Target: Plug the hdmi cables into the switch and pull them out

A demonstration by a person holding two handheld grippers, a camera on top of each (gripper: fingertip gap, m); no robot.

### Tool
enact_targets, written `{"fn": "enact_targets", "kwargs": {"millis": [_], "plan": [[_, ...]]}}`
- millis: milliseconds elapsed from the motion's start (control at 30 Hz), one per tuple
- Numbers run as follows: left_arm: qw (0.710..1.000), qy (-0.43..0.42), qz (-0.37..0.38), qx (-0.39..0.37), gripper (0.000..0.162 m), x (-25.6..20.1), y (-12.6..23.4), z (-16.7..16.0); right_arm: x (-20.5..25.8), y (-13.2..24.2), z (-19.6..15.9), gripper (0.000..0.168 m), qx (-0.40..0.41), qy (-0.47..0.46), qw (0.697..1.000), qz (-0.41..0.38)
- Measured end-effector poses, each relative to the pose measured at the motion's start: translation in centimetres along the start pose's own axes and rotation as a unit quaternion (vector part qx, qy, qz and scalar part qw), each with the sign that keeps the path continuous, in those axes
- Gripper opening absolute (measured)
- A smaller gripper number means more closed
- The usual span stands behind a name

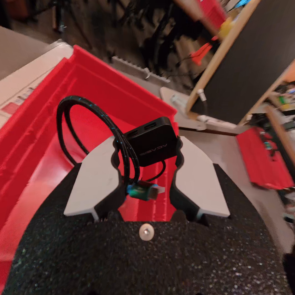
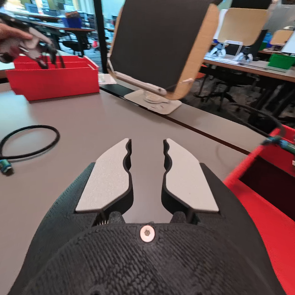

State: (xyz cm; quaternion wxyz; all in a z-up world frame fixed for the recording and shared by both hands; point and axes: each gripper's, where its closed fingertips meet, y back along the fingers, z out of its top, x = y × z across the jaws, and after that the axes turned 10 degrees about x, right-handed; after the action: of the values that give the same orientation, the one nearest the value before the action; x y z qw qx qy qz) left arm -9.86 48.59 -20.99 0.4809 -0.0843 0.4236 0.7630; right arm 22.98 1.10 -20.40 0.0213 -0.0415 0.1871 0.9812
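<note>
- Broadly, a grey table [image 2: 99,121] carries everything, with a dark panel on a white stand [image 2: 159,47] at its far edge.
- Next in size, a red bin [image 1: 99,89] fills the left wrist view; its floor and walls show bare red, and in the right wrist view the same bin [image 2: 52,79] sits at the table's far left with inner dividers.
- Another red bin [image 2: 255,215] lies at the right edge of the right wrist view, cut off by the frame; its inside is dark and hard to read, and a cable end with a green-blue plug [image 2: 285,144] hangs over its rim.
- Above the first bin, the left gripper [image 1: 147,144] grips the black switch [image 1: 153,140] between its fingertips, two ports facing away.
- Looped beside the switch, a braided black cable [image 1: 89,115] also passes between the fingers; its green-blue plug [image 1: 142,190] dangles lower in the gap. Whether the loop is pinched or merely draped cannot be told.
- Seen from the right wrist view, that gripper [image 2: 43,54] is blurred, held by a hand [image 2: 12,34].
- Nearer, the right gripper [image 2: 147,142] hovers over bare table, fingers parted and holding nothing.
- Finally, a second coiled cable [image 2: 32,142] lies on the table at left, partly cut off.
</note>
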Motion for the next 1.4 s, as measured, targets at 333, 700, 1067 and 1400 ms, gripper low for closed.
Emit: {"fn": "enact_targets", "kwargs": {"millis": [333,700,1067,1400], "plan": [[0.989,-0.005,-0.109,-0.103,0.068,-2.8,1.3,0.1,19.4,-15.7,13.0,0.044,-0.099,0.094,0.974,0.179],[0.988,-0.091,-0.070,-0.101,0.068,-4.6,4.1,-1.5,34.1,-34.1,20.4,0.049,-0.062,0.132,0.960,0.239],[0.980,-0.130,-0.121,-0.091,0.064,-4.4,6.6,-2.4,31.2,-31.7,23.6,0.015,-0.088,0.244,0.948,0.183],[0.973,-0.214,0.036,0.078,0.062,-0.2,2.6,-6.8,22.3,-17.1,24.4,0.014,-0.132,0.236,0.942,0.196]]}}
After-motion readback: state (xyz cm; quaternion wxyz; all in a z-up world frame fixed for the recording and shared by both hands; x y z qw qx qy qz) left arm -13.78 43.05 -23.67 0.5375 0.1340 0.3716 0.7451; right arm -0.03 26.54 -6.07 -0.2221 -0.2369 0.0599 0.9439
